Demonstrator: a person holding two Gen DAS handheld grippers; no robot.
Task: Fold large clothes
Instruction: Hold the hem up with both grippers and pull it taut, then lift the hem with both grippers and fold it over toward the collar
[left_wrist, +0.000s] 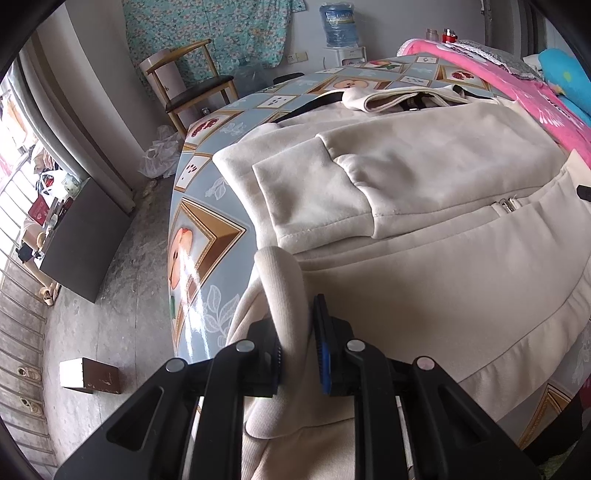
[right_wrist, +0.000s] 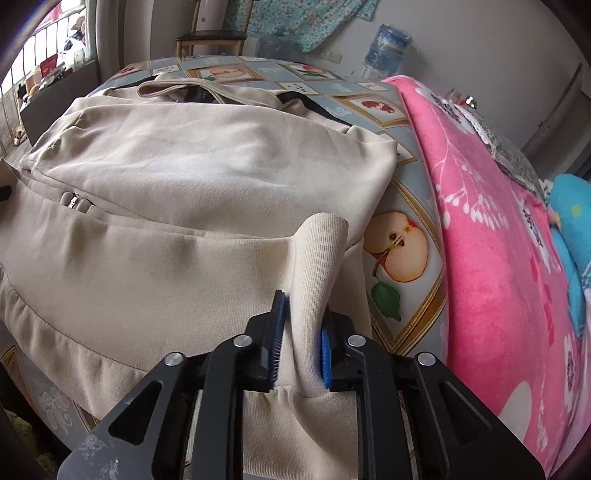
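Pinching the hem at both corners, jacket (left_wrist: 424, 206) lying flat on the table (left_wrist: 207, 229).
Left gripper (left_wrist: 297, 347) and right gripper (right_wrist: 301, 343) are clamping ribbed hem; the jacket is stretching away toward the collar (left_wrist: 399, 99).

The left tool (left_wrist: 299, 343) points steeply downward, its jaws pinched on a fold of the jacket's hem (left_wrist: 286, 288). The right tool (right_wrist: 301, 339) tilts down likewise, pads seemingly pressing the ribbed hem, though the grip looks looser.
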